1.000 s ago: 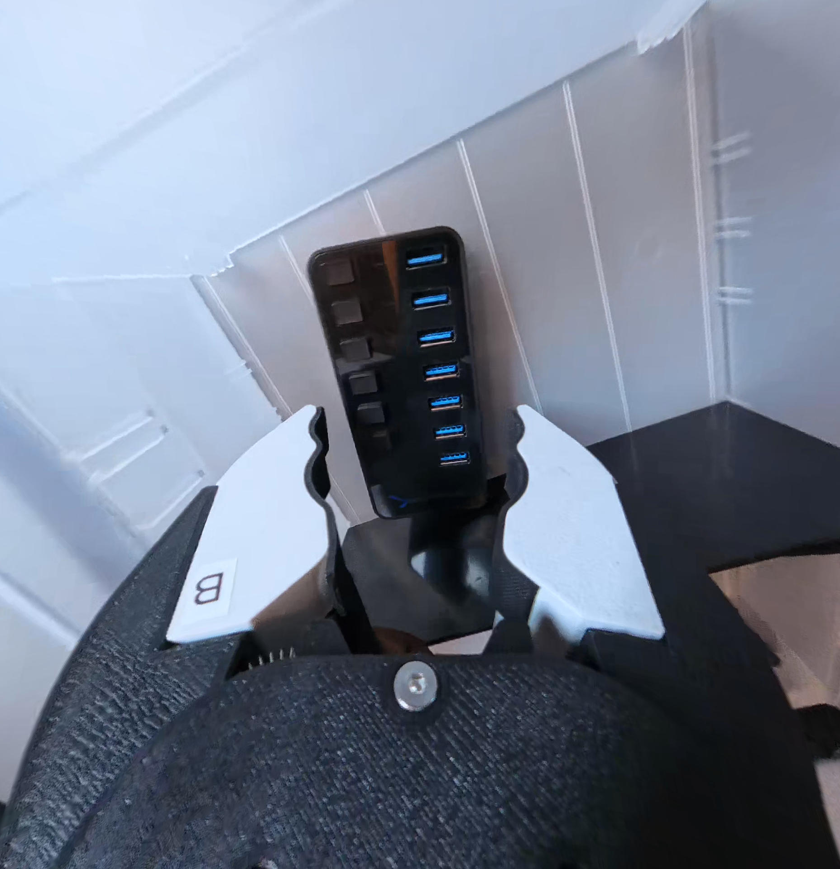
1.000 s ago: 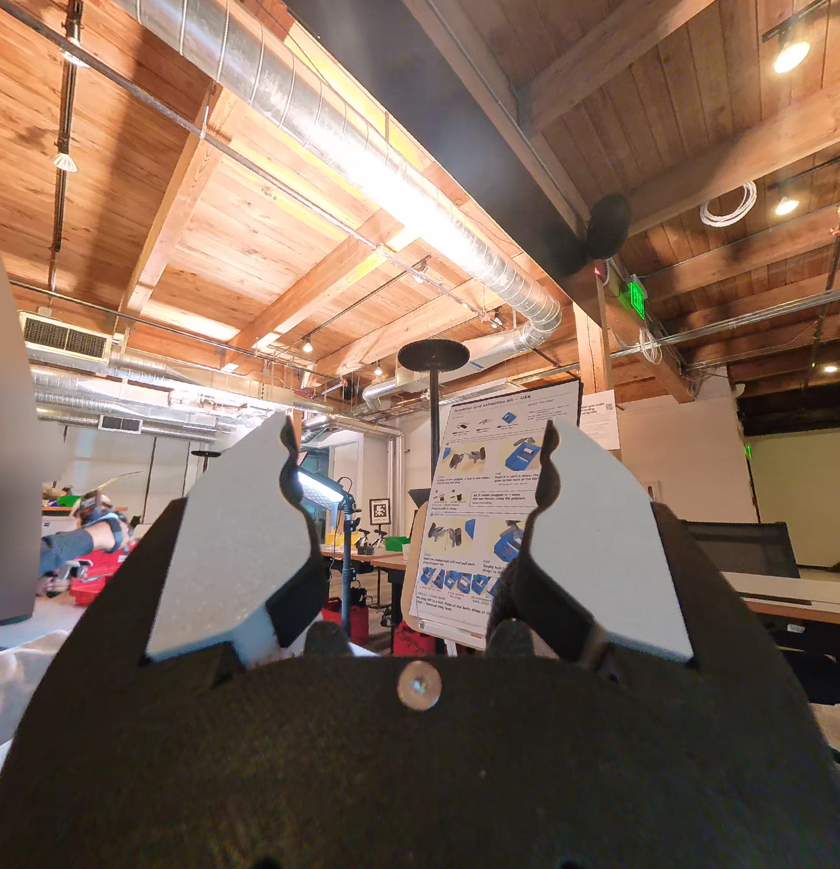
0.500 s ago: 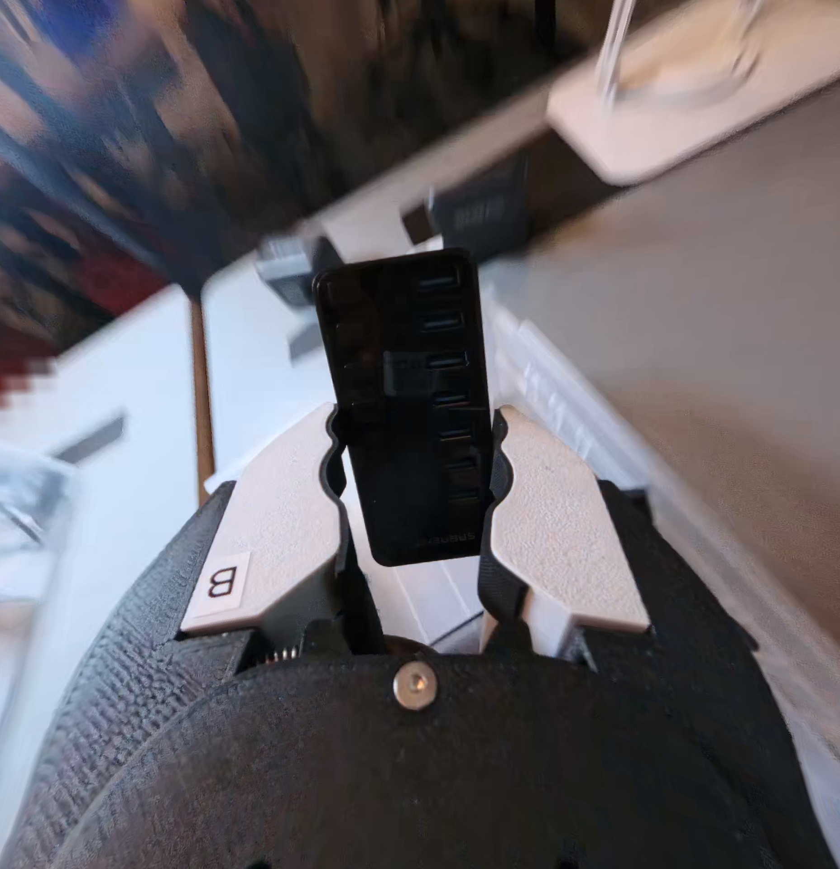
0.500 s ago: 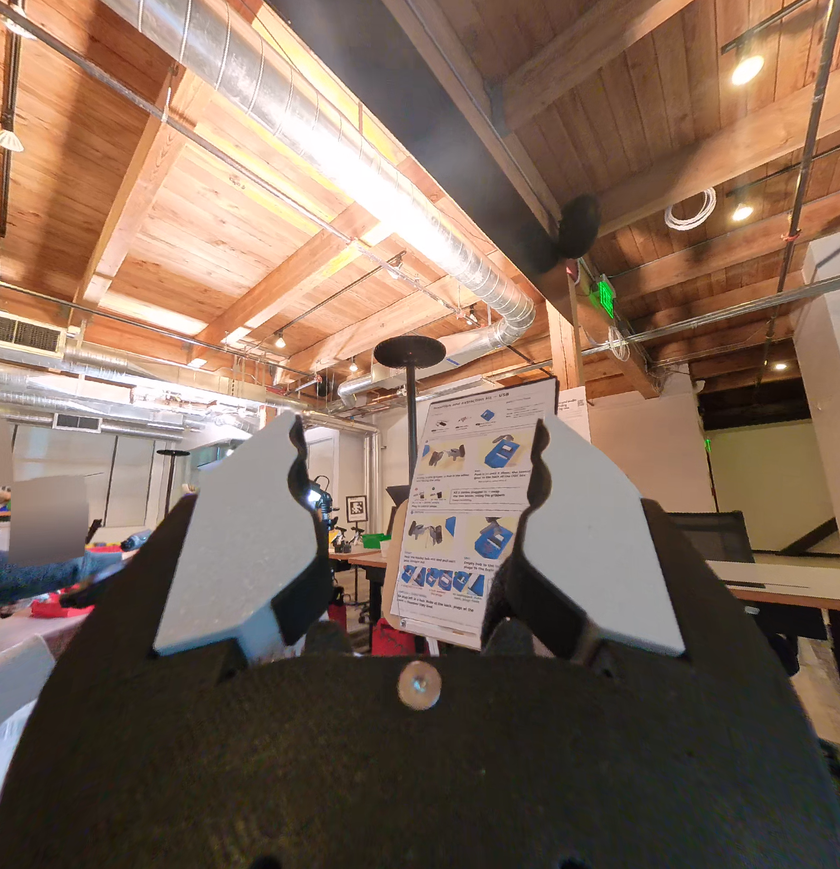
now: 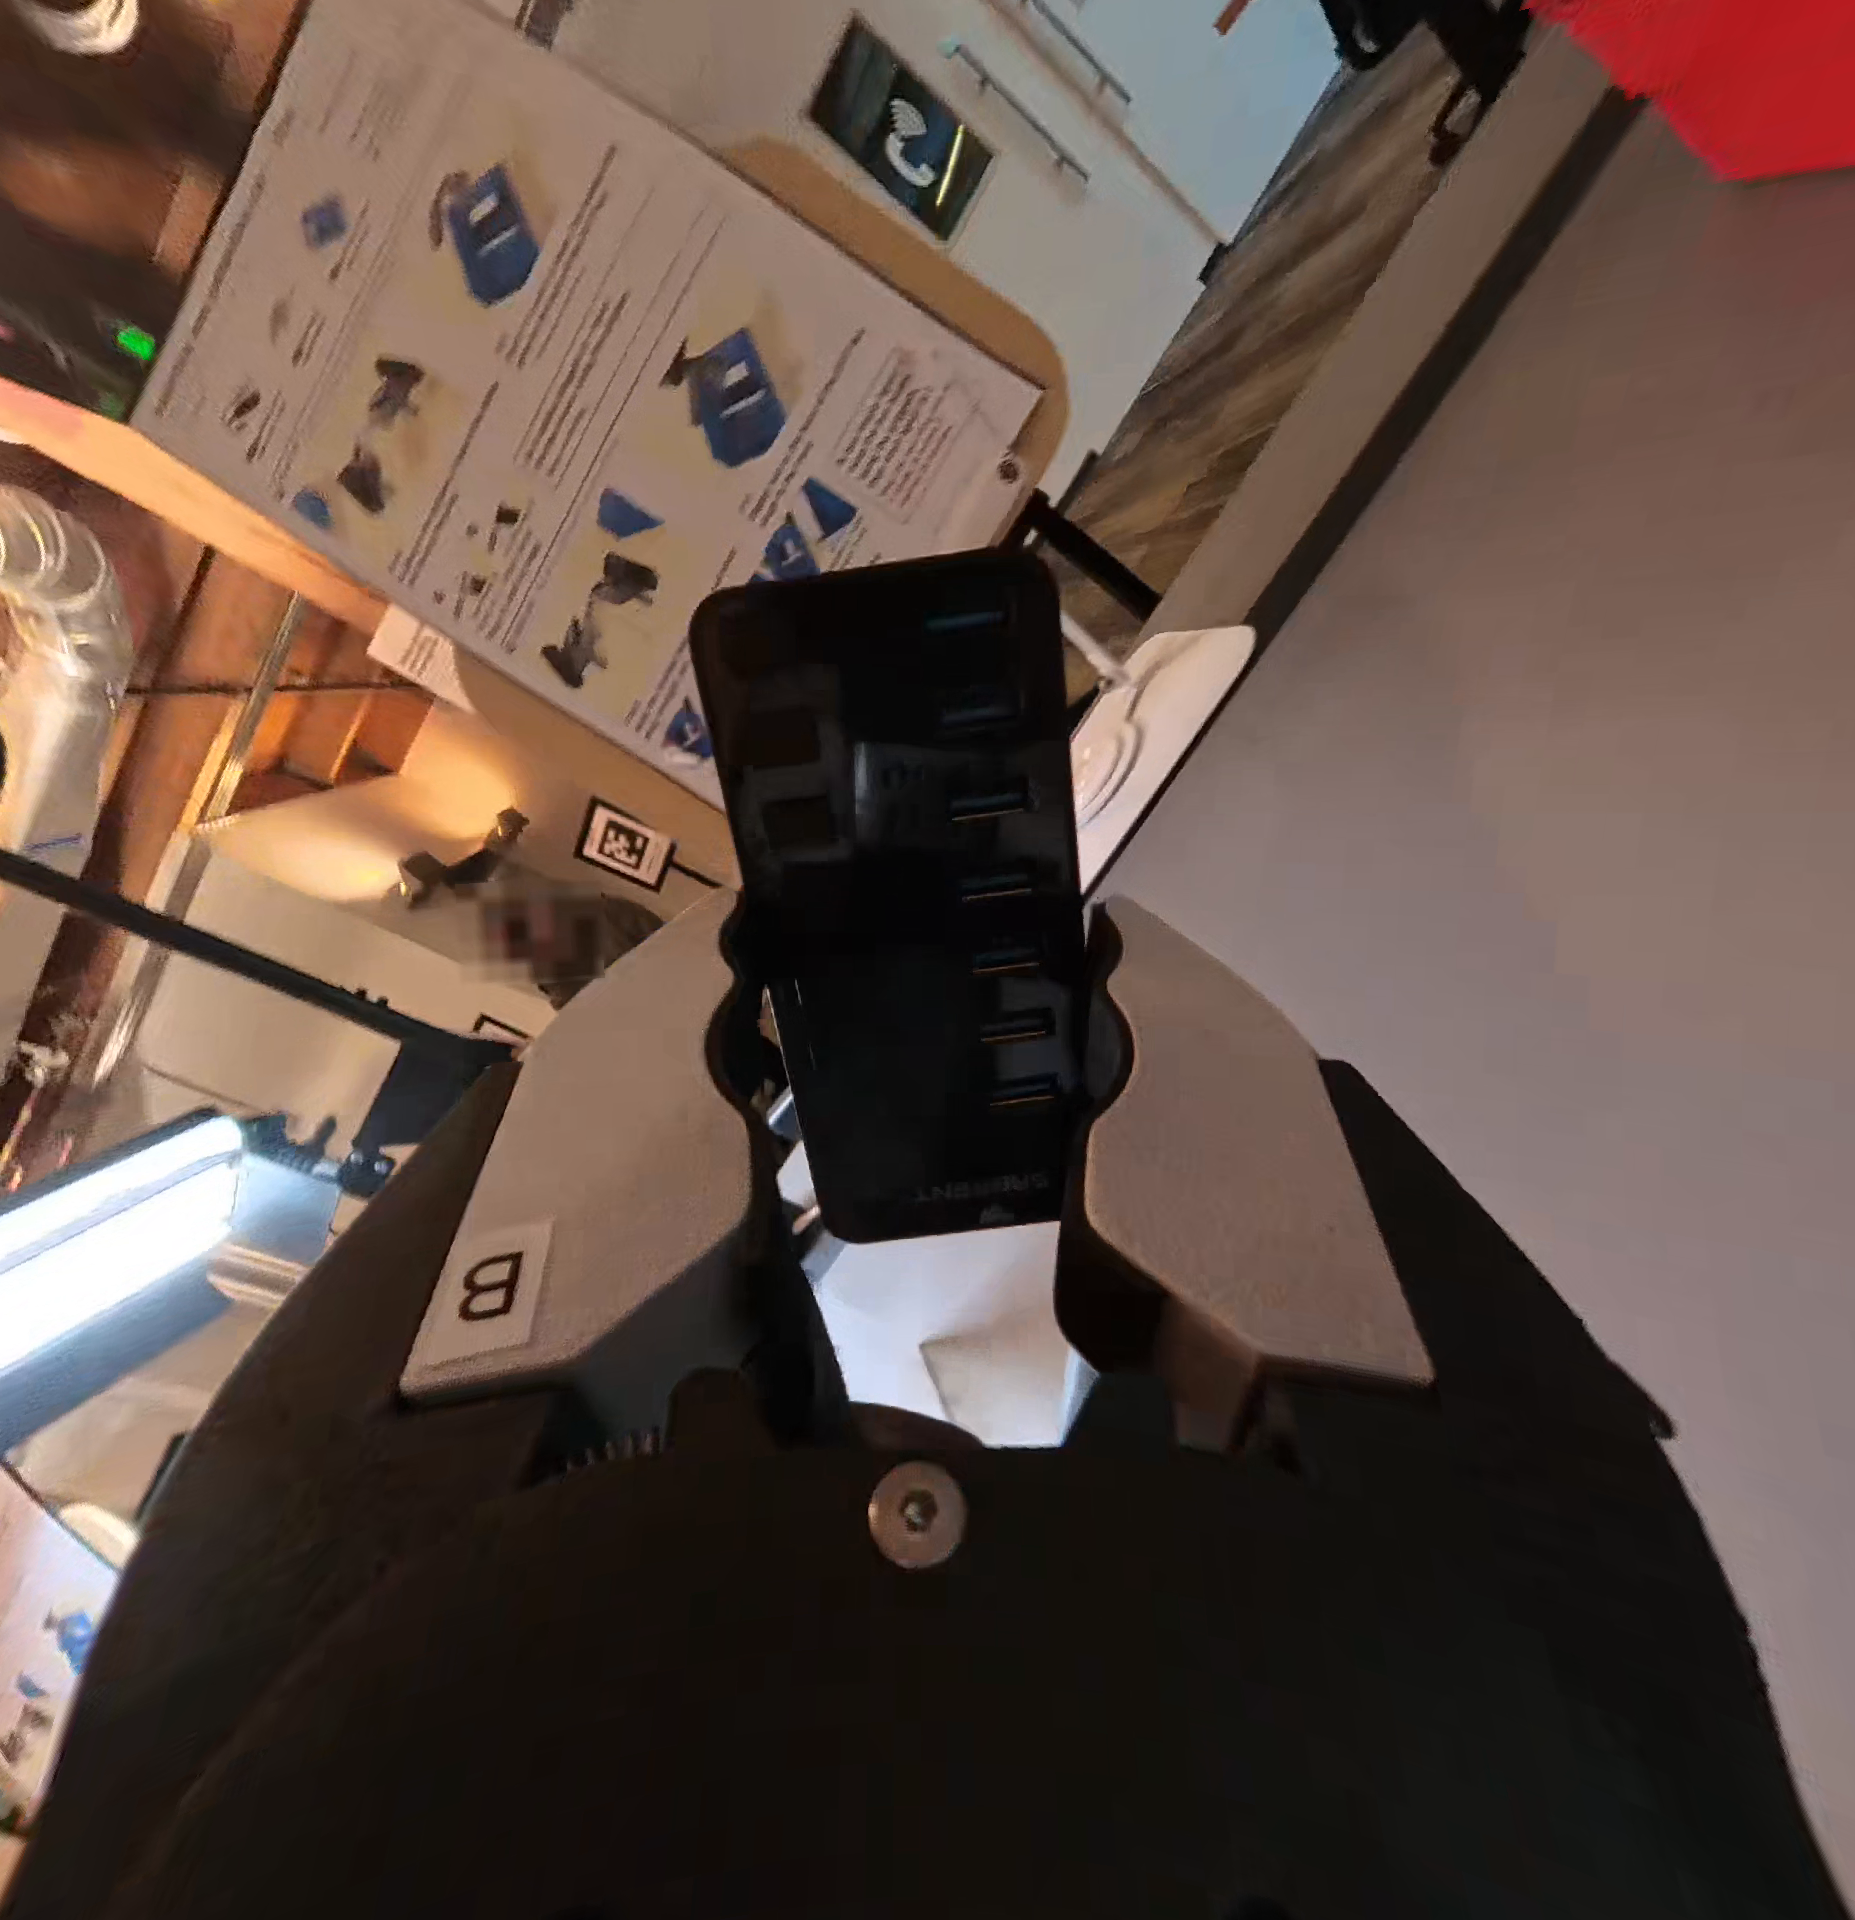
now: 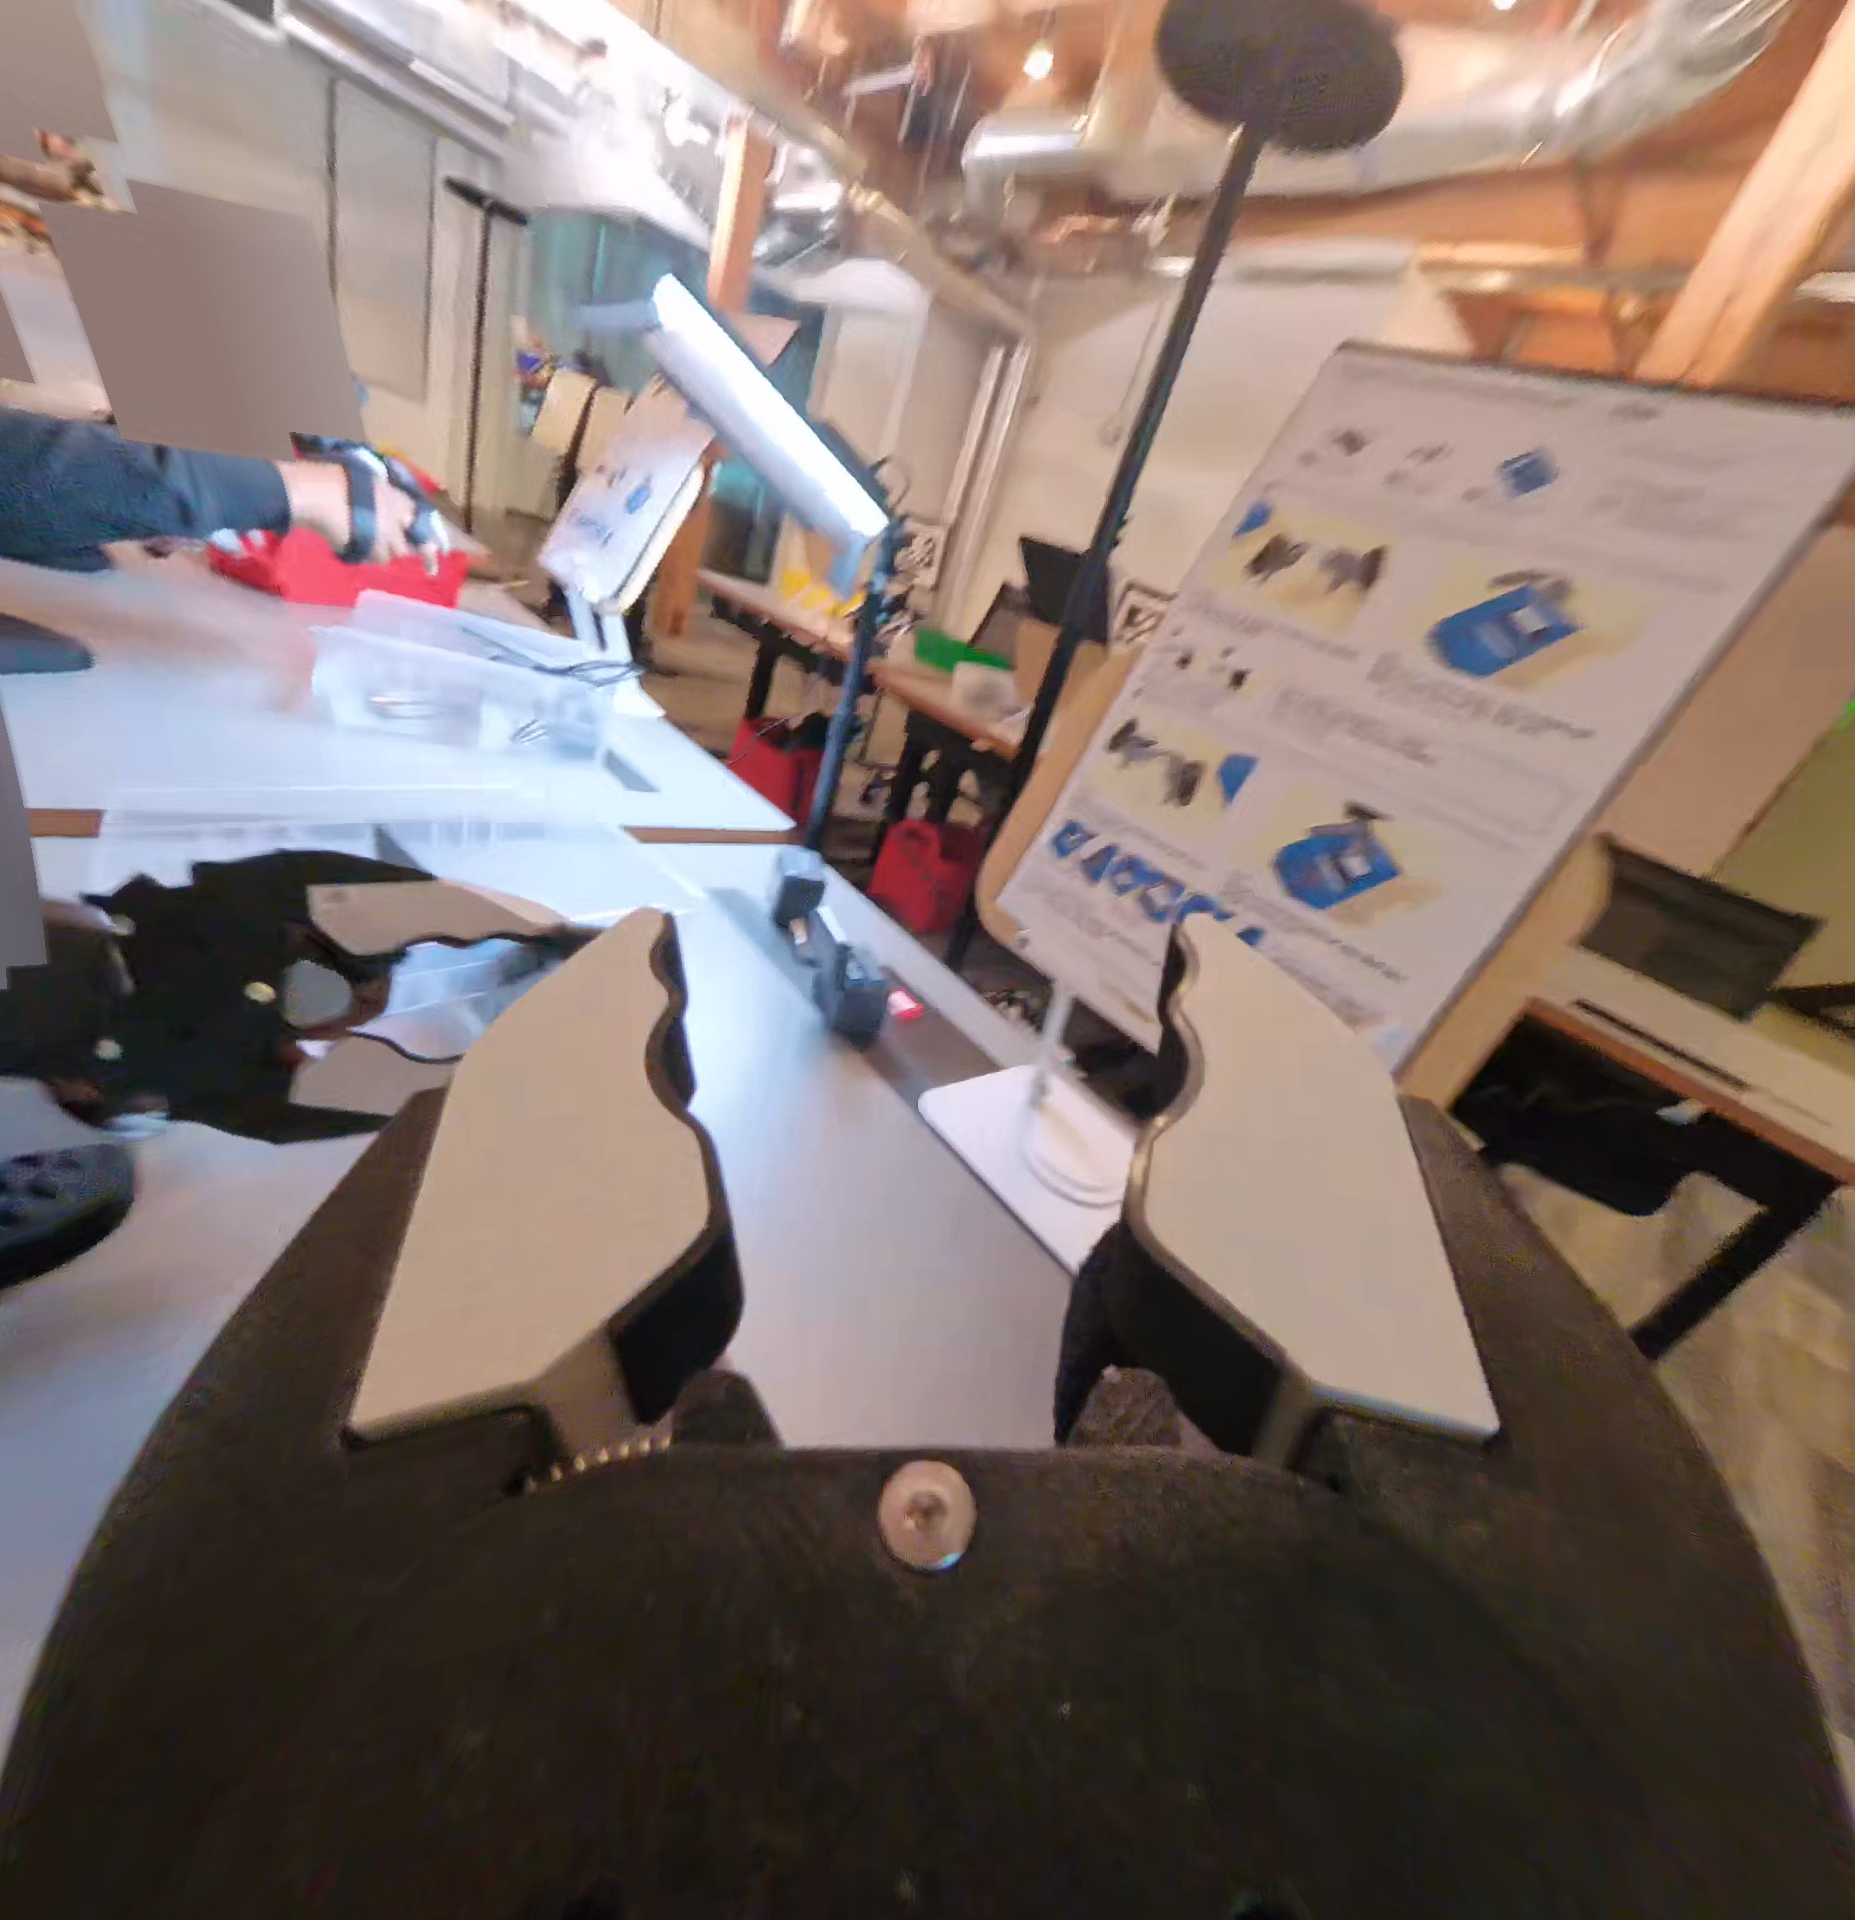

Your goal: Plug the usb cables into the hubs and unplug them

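Between the two grey fingers of the left gripper [image 5: 918, 940] stands a glossy black rectangular usb hub [image 5: 892, 894], clamped at its two long edges and lifted off the grey table [image 5: 1525, 727]. Its row of ports faces the camera. Behind it leans a white instruction board [image 5: 549, 353]. The right gripper [image 6: 918, 966] hangs above the table with fingers wide apart, holding nothing.

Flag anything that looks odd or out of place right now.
Nothing looks damaged or spilled. The black USB hub sits clamped in the left gripper, lifted, with no cable in any visible port. The right gripper is open and empty over the white table.
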Demonstrator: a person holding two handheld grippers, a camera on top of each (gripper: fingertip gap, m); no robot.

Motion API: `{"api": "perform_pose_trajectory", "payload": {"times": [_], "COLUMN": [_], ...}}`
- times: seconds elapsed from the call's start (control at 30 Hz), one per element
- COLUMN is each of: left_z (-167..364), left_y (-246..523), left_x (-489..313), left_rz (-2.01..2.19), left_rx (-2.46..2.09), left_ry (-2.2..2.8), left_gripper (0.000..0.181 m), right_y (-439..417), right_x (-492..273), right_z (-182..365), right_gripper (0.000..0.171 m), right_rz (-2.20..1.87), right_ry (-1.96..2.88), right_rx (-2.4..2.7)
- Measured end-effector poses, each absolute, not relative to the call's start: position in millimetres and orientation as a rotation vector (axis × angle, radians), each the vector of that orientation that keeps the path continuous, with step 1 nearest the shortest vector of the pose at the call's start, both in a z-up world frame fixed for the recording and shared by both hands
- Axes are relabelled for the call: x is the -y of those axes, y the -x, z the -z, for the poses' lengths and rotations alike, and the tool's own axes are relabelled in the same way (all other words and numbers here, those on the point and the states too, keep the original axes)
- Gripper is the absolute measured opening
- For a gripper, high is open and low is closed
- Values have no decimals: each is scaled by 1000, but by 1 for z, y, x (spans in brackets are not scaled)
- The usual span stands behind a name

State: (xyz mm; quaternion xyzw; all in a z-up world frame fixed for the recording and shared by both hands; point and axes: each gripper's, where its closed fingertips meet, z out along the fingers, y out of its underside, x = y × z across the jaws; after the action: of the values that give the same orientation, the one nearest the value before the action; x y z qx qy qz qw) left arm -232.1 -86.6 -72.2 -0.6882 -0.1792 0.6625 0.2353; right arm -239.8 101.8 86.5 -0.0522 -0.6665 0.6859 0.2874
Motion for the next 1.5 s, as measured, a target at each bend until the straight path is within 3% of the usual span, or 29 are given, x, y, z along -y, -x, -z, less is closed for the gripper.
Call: {"api": "perform_pose_trajectory", "payload": {"times": [0.17,0.37,0.57,0.67,0.7,0.93,1.0,1.13,1.23,1.33,1.43,1.5], "left_z": [94,103,103,106,108,63,44,27,29,39,39,38], "left_y": [234,230,222,222,222,216,212,203,199,198,200,197], "left_x": [74,63,47,46,45,65,78,78,68,52,63,65], "left_rz": [-1786,-1797,-1823,-1811,-1805,-1664,-1343,-292,159,130,-65,-114], "left_rx": [390,250,100,80,71,284,470,640,615,615,620,590], "left_ry": [1898,1947,1926,1940,1952,1551,1326,844,679,769,776,818], "left_gripper": [60,60,60,60,60,63,67,73,68,60,28,28], "right_y": [214,215,215,208,208,222,231,233,227,210,201,196], "right_x": [-22,31,51,54,55,50,33,7,26,52,61,65], "right_z": [-44,60,85,115,121,71,43,9,24,40,45,46], "right_gripper": [83,77,49,48,33,29,29,29,29,29,30,29], "right_rz": [-2074,-1838,-1933,-1749,-1706,-2210,-2536,-3212,-3251,-3201,-3207,-3198], "right_ry": [126,206,255,164,128,322,463,643,734,724,717,681], "right_rx": [2122,2432,2471,2579,2565,2206,1987,1439,1435,1643,1683,1759]}}
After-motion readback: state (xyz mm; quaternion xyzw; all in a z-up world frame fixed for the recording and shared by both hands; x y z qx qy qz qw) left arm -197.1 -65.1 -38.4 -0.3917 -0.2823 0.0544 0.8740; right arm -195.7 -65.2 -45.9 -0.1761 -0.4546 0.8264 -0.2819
